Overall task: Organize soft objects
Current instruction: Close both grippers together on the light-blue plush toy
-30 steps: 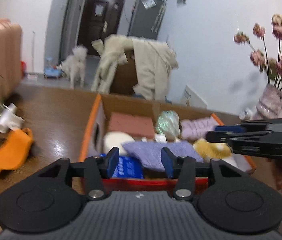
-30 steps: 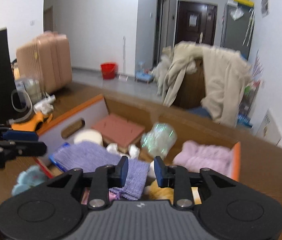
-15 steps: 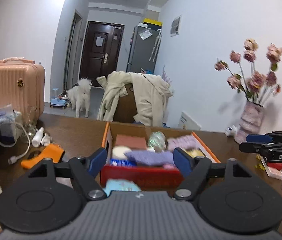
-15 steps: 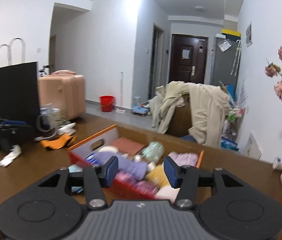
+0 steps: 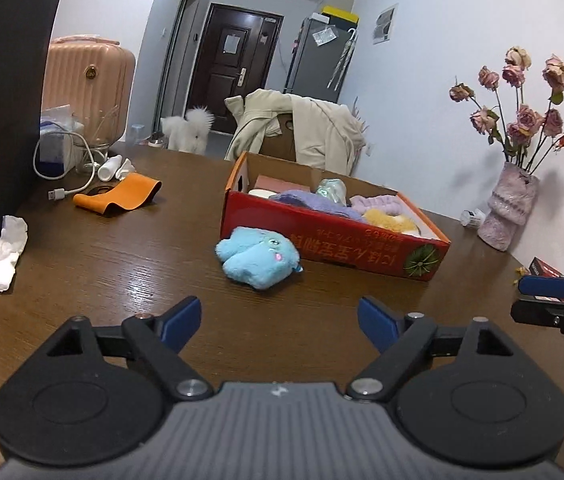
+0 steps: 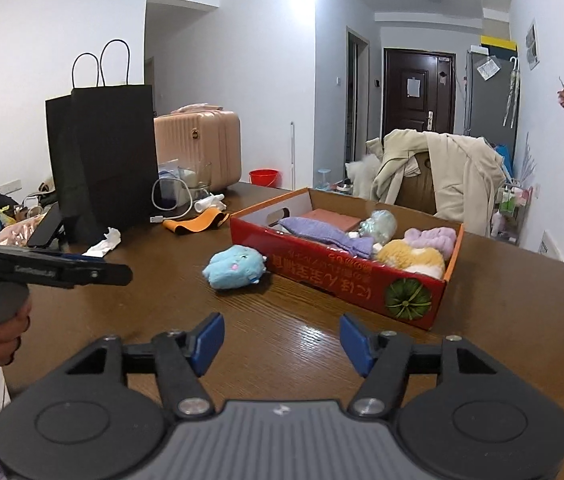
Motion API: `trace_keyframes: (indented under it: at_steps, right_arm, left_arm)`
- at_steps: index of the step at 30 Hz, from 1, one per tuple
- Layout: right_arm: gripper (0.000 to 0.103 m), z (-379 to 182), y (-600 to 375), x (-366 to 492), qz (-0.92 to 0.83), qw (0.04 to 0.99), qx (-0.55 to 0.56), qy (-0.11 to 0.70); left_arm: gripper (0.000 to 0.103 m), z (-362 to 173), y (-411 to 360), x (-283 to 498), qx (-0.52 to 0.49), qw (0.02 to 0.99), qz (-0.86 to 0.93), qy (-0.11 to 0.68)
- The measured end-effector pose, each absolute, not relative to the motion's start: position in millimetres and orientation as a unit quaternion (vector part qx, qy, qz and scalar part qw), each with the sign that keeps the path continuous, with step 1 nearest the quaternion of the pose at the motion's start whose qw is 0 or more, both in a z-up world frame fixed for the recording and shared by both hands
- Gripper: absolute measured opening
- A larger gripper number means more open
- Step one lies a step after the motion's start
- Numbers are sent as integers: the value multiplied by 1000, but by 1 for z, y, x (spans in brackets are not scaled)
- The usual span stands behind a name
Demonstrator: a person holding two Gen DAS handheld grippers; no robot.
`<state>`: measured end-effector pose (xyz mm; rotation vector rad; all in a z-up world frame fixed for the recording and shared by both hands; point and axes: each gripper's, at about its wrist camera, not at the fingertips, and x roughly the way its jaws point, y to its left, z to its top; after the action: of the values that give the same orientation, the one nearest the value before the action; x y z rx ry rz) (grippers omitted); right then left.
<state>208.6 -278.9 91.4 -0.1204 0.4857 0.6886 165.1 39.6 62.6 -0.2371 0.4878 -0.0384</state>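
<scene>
While both tools hang above the bench, nothing is held.
Left gripper (image 5: 279,322): jaws spread wide, empty, over bare wood.
Right gripper (image 6: 282,338): jaws spread wide, empty, over the bench (image 6: 502,308).
Blue plush toy (image 5: 257,257): lying on the bench, just beside the near wall of the red box, outside it.
Red box (image 5: 346,246): open-topped, holding a purple cloth (image 6: 324,234), a yellow plush (image 6: 410,258) and a lilac fluffy item (image 6: 432,238).
Orange band (image 5: 120,196): on the bench, left of the box, well apart.
Vase of roses (image 5: 508,210): right of the box.
</scene>
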Motion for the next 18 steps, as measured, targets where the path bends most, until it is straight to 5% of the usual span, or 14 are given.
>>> trace_keyframes:
  at_steps: [11,18]
  right_arm:
    - [63,71,-232,260,343,895,-34,282]
    - [62,43,-163,322,348,882,7,319]
  left_arm:
    - [85,52,75,236,-134,954,-38,265]
    - [61,34,110,330,-142,934,-108,309]
